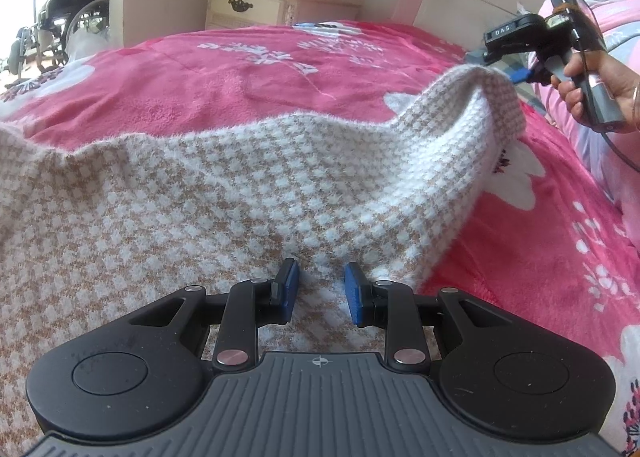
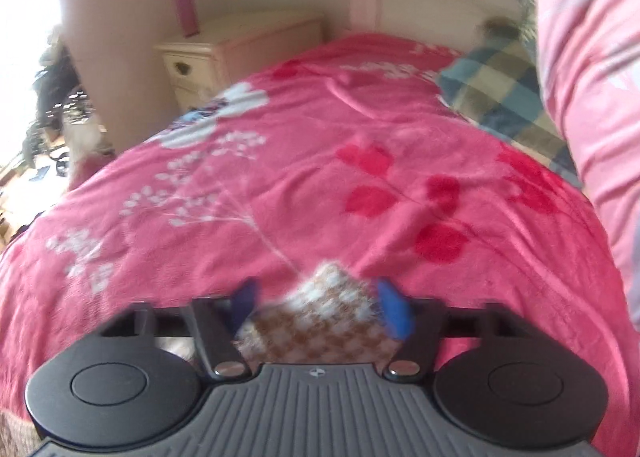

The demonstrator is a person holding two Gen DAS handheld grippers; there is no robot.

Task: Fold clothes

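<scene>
A beige-and-white houndstooth knit garment (image 1: 240, 197) lies spread on a pink floral blanket (image 1: 248, 73). My left gripper (image 1: 322, 285) rests low on it, its blue pads narrowly apart and pinching a small ridge of the knit. The garment's far right corner (image 1: 492, 85) stands lifted off the bed. A person's hand (image 1: 580, 85) holds my right gripper just beyond that corner. In the blurred right wrist view, my right gripper (image 2: 318, 303) has its blue pads wide apart. The corner (image 2: 328, 305) lies between them and is not visibly squeezed.
A cream nightstand (image 1: 248, 5) stands past the far side of the bed, with a wheelchair (image 1: 68, 17) to its left. A plaid pillow (image 2: 504, 97) and pink bedding (image 2: 592, 77) sit at the right. Bare blanket (image 2: 280, 177) stretches ahead of the right gripper.
</scene>
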